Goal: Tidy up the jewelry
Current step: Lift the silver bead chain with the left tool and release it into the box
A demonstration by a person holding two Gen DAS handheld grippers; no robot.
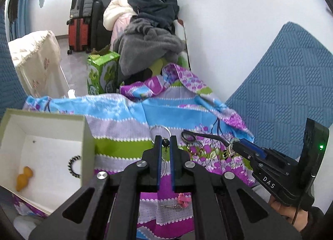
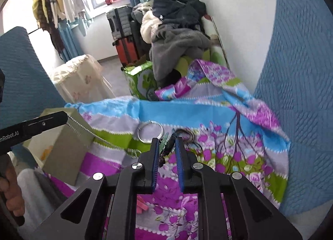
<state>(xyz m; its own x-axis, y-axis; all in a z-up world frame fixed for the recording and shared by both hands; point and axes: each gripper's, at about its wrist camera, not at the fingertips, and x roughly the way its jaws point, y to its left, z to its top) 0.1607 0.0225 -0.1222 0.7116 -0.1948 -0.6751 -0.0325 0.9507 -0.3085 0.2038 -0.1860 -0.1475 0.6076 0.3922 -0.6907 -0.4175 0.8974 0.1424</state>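
Note:
My left gripper (image 1: pixel 165 142) is shut on a silver ball chain (image 1: pixel 164 163) with a dark bead, which hangs down between its fingers. In the right wrist view the chain (image 2: pixel 100 136) trails from the left gripper (image 2: pixel 66 120) down to the flowered cloth (image 2: pixel 229 115). My right gripper (image 2: pixel 165 146) is shut on a sparkly piece with a green leaf and a dark cord (image 2: pixel 166 146). In the left wrist view the right gripper (image 1: pixel 231 147) holds this piece up, and its cord (image 1: pixel 208 135) runs to a round pendant (image 1: pixel 188 135). A silver bangle (image 2: pixel 150 131) lies on the cloth beyond both grippers.
An open grey box (image 1: pixel 85 135) at the left holds an orange trinket (image 1: pixel 24 178) and a black spiral band (image 1: pixel 72 166). A pink clip (image 1: pixel 184 198) and a small silver piece (image 1: pixel 172 206) lie on the cloth. Blue cushions (image 1: pixel 287 85) flank the cloth, with piled clothes and suitcases behind.

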